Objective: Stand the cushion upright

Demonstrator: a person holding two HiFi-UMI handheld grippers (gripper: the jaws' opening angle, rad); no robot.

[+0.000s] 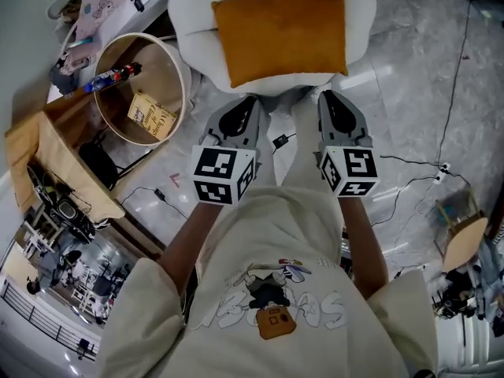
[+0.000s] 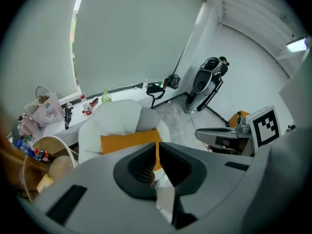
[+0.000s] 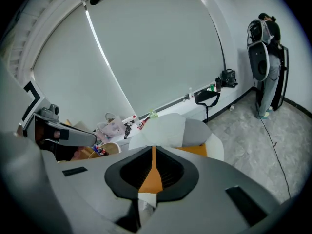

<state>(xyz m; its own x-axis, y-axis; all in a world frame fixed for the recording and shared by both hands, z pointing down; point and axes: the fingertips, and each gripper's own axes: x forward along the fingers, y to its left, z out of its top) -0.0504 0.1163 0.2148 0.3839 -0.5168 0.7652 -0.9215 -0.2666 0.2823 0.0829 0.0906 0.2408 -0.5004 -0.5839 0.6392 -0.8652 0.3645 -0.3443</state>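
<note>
An orange cushion (image 1: 279,34) lies flat on the seat of a white armchair (image 1: 193,22). Both grippers hover side by side just short of the chair's front edge, pointing at the cushion and apart from it. My left gripper (image 1: 253,101) is shut with nothing between its jaws, and so is my right gripper (image 1: 328,97). In the left gripper view the cushion (image 2: 127,141) shows above the closed jaws of the left gripper (image 2: 157,152), with the right gripper (image 2: 229,135) beside it. In the right gripper view the cushion (image 3: 196,150) sits just beyond the closed right gripper (image 3: 154,155).
A round wooden basket (image 1: 179,69) holding a book (image 1: 151,114) stands left of the chair, next to a wooden table (image 1: 47,144) with clutter. Cables (image 1: 409,187) run over the marble floor to the right. An exercise machine (image 2: 208,79) stands behind the chair by the wall.
</note>
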